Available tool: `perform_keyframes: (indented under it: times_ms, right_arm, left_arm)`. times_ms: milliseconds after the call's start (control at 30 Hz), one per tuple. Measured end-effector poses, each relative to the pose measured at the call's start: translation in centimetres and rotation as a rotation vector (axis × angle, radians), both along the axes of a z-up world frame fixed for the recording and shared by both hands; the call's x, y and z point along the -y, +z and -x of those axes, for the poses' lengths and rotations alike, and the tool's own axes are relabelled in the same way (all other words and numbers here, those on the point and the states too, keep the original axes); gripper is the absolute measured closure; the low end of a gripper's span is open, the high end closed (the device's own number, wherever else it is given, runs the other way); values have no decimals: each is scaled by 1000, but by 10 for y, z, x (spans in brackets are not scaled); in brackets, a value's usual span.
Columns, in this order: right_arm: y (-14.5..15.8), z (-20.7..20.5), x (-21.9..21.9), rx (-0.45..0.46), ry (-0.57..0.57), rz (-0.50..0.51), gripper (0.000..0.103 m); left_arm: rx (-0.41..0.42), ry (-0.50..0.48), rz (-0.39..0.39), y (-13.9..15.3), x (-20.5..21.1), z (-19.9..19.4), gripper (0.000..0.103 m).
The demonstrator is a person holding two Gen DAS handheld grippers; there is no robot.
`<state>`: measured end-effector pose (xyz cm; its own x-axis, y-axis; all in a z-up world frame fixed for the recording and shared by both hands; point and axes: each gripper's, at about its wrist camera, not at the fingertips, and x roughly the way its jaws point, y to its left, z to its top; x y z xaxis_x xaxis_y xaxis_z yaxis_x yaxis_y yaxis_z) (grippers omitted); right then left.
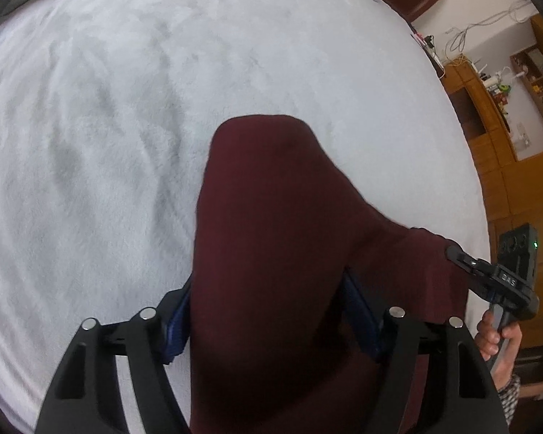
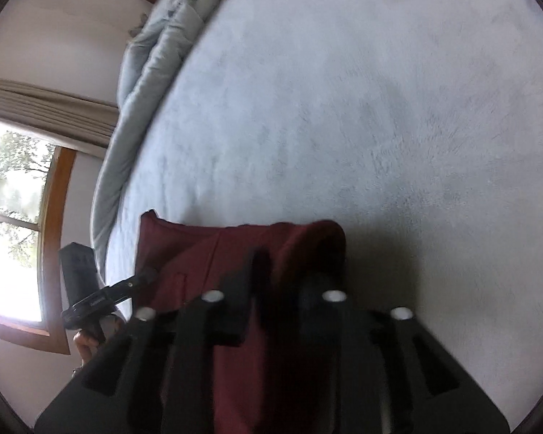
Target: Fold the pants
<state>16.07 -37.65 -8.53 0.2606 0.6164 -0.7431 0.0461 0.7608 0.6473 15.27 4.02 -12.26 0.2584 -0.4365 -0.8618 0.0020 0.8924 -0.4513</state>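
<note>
Left wrist view: maroon pants (image 1: 271,253) drape over the left gripper (image 1: 268,311), hiding its fingertips above the bed (image 1: 126,108). Both the left and the right gripper (image 2: 278,289) are clamped on them; the right view is blurred.

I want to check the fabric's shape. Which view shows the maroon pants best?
The left wrist view: the maroon pants fill it, sharp, draped over the bed. The right wrist view shows them blurred behind gripper fingers.

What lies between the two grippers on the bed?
Maroon pants stretch between them. In the left wrist view the left gripper clamps one part and the right gripper pinches the far edge; no bare white blanket shows along that span.
</note>
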Motion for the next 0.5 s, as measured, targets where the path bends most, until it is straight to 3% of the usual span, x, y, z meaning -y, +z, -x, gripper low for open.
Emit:
perform_keyframes:
  times_ms: [67, 233, 367, 467, 500]
  right_arm:
    - [12, 14, 3, 21, 14, 23, 58]
    - [40, 77, -2, 37, 78, 21, 58]
    - [41, 121, -12, 13, 130, -20, 58]
    - [38, 134, -22, 7, 145, -59, 70]
    - [36, 135, -25, 6, 144, -55, 79]
  left_arm:
    - [17, -7, -4, 11, -5, 15, 29]
    - [24, -52, -2, 17, -20, 55, 23]
    - [0, -46, 37, 6, -24, 78, 21]
    - [-17, -21, 63, -3, -29, 83, 18]
    - [-15, -12, 64, -4, -27, 86, 18]
